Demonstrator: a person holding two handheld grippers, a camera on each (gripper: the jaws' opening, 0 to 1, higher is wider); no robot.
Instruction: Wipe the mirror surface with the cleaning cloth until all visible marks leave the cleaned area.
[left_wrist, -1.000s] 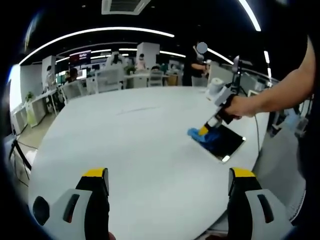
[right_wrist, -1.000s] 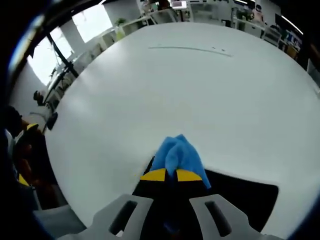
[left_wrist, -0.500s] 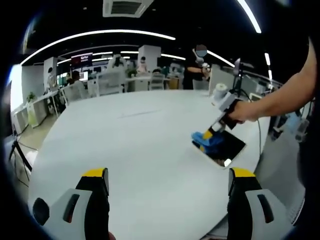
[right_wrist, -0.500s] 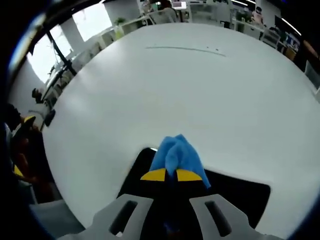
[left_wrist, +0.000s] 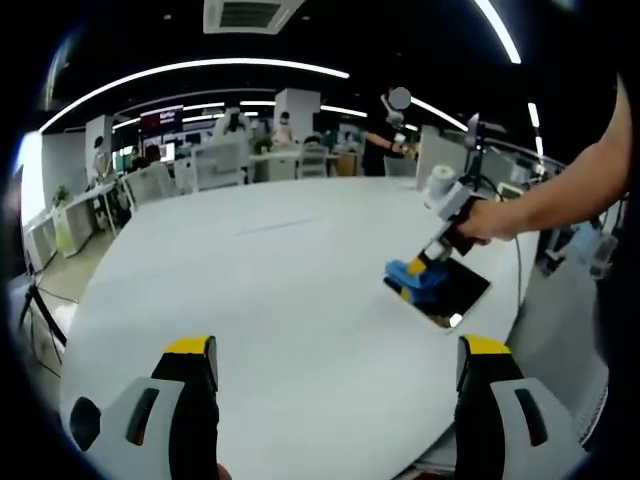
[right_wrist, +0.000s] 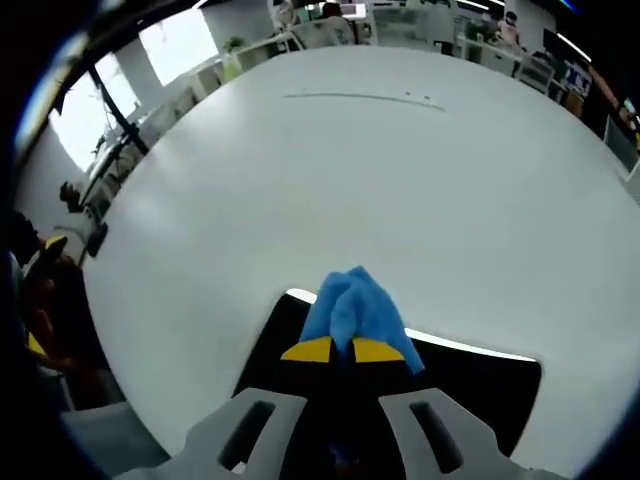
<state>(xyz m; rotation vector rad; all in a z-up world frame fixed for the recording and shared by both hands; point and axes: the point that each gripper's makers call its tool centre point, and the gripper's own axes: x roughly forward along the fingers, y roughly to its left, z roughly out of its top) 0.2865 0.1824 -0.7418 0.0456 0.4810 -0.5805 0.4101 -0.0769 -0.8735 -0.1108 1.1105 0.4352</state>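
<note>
Cloth (right_wrist: 352, 305) slid further onto mirror (right_wrist: 470, 385), pinched betw. right gripper (right_wrist: 342, 350) jaws.

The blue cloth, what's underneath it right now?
The blue cloth, pinched in the right gripper, lies on the dark mirror at its edge. Any marks beneath the cloth are covered.

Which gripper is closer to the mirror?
Right. The right gripper holds the blue cloth on the mirror; the left gripper hangs open across the table.
</note>
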